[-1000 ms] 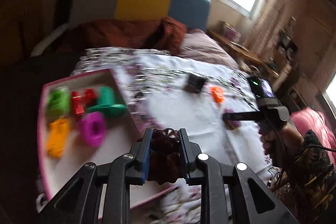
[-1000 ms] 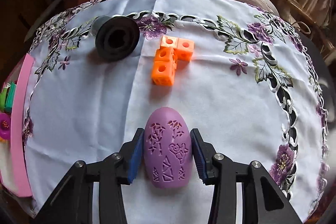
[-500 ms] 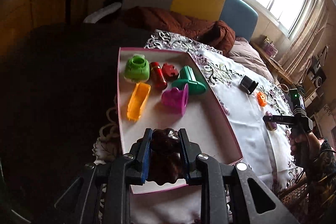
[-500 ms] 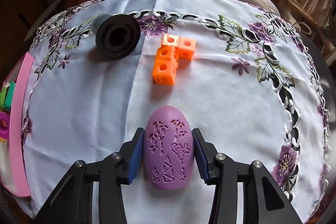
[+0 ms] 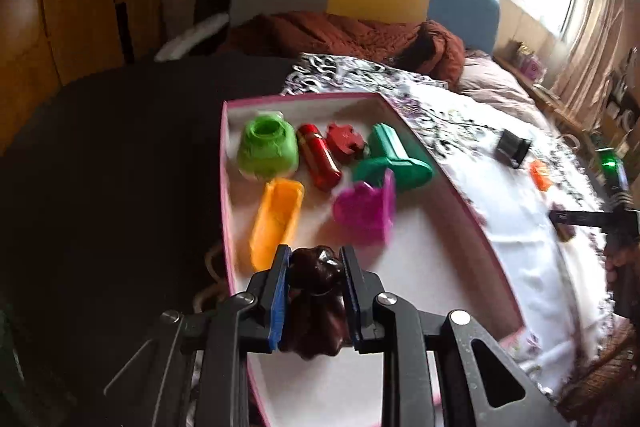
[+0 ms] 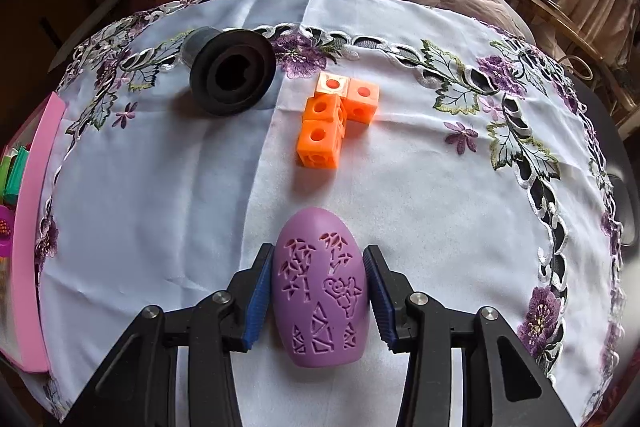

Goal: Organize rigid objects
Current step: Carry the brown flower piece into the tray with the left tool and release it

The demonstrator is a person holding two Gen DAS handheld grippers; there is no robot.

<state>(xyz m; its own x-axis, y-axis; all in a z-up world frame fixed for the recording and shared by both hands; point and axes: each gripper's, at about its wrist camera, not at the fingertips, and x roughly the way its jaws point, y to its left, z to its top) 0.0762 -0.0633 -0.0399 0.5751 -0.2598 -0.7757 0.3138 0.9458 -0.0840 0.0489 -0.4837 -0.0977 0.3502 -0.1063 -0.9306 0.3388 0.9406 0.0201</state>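
Pink-rimmed tray (image 5: 460,203) sits under my left gripper (image 5: 316,297), whose fingers (image 5: 278,293) are pinched tight on a dark brown lumpy piece (image 5: 316,303), poised over the bare near end of the tray. My worry: if I let go from this height the piece may bounce or roll into the orange trough (image 5: 276,221) at 12 o'clock or the magenta piece (image 5: 366,213) at 1 o'clock, or tip over the near rim.

On the right, the purple egg (image 6: 320,291) lies on the white cloth (image 6: 160,187) between the fingers (image 6: 258,297) of my right gripper (image 6: 320,301), which are partly spread. The left pad looks to touch it; I see a sliver of gap on the right, so I judge it not gripped. Closing off-centre could squirt the smooth egg toward the orange cubes (image 6: 332,123) at 12 o'clock; the black spool (image 6: 232,73) lies at 11.
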